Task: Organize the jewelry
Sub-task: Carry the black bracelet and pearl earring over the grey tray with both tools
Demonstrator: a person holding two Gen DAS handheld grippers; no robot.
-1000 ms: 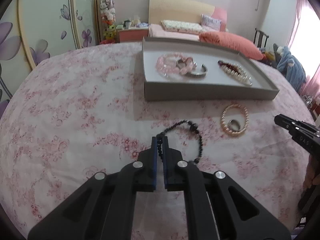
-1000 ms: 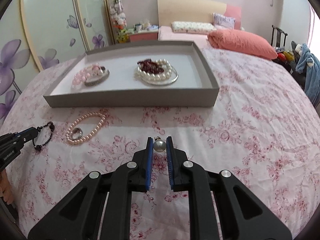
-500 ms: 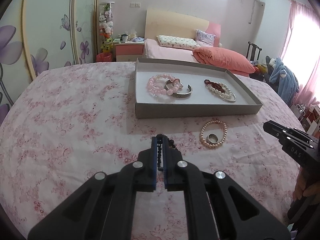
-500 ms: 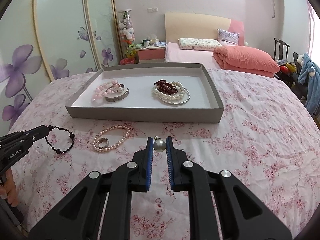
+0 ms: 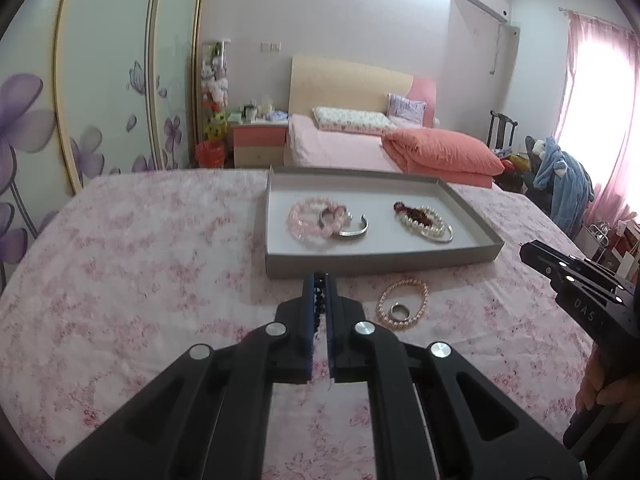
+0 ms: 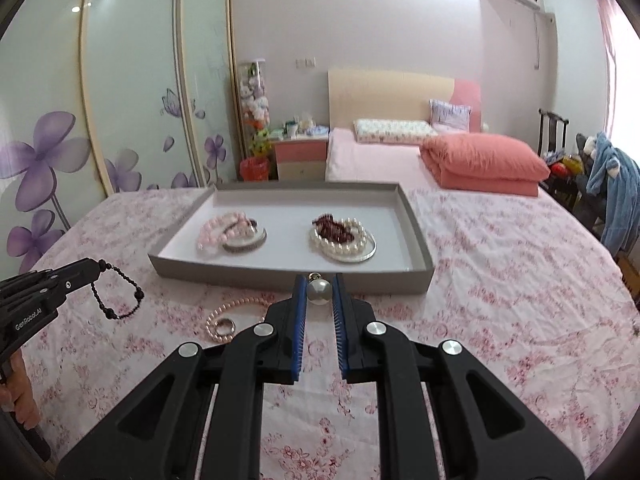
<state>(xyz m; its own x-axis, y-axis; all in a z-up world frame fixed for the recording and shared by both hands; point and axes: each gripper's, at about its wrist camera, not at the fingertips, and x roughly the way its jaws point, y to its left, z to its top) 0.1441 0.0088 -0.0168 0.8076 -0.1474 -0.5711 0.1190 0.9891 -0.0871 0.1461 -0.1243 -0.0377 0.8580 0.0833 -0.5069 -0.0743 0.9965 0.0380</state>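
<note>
My left gripper [image 5: 319, 280] is shut on a black bead bracelet [image 5: 318, 300], which hangs from its tip in the right wrist view [image 6: 120, 296], above the tablecloth. My right gripper [image 6: 319, 280] is shut on a large pearl pendant [image 6: 318, 291], held in the air in front of the grey tray [image 6: 288, 273]. The tray [image 5: 360, 266] holds a pink bead bracelet [image 5: 308, 220], a silver cuff [image 5: 354, 229], and white pearls with dark red beads [image 5: 424, 222]. A pink pearl bracelet [image 5: 402, 304] with a ring [image 5: 399, 312] inside lies on the cloth.
The table has a pink floral cloth [image 5: 140, 260]. Behind it stand a bed with an orange duvet [image 5: 440, 152], a nightstand [image 5: 260, 142] and sliding wardrobe doors with purple flowers [image 5: 100, 100]. A chair with blue clothing [image 5: 560, 184] is at the right.
Both grippers have lifted away from the cloth, each carrying its piece. The black bracelet left the cloth and now hangs from the left gripper.
</note>
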